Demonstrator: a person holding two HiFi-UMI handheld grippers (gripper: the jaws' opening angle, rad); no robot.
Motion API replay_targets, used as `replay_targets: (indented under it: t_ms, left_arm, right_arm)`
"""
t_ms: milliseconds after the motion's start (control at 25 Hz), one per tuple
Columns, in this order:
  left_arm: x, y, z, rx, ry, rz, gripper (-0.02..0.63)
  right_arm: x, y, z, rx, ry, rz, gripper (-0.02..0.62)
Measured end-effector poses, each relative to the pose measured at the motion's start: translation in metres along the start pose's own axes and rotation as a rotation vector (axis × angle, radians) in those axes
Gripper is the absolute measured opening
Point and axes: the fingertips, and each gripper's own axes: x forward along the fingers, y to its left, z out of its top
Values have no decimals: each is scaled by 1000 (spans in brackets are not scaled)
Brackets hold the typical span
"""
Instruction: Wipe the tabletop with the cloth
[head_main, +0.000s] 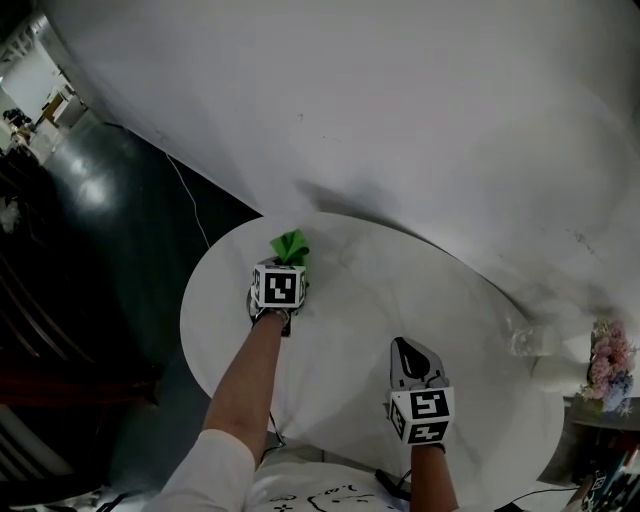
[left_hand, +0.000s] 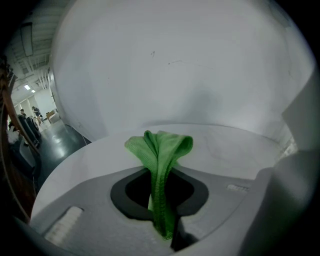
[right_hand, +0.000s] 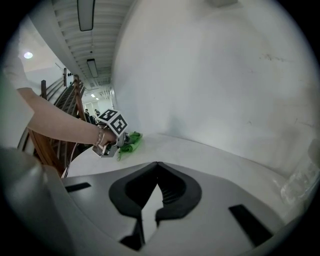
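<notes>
A round white tabletop fills the middle of the head view. A green cloth lies bunched at its far left part. My left gripper is shut on that cloth. In the left gripper view the cloth runs as a folded strip between the closed jaws and fans out beyond the left gripper over the table. From the right gripper view, the cloth shows small beside the left gripper's marker cube. My right gripper hovers over the near right part of the table, shut with nothing held.
A clear glass object stands at the table's right edge, also visible as the glass. Pink flowers sit beyond it. A white wall curves behind the table. Dark floor with a thin cable lies to the left.
</notes>
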Motion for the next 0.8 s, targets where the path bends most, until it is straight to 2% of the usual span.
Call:
replay_targets:
  t_ms: [240, 800]
  left_arm:
    - [-16, 24, -19, -2, 14, 17, 49]
    - [-59, 77, -72, -88, 14, 54, 49]
  right_arm:
    - [-5, 28, 0, -10, 0, 10, 2]
    - [-18, 78, 5, -53, -27, 29, 2]
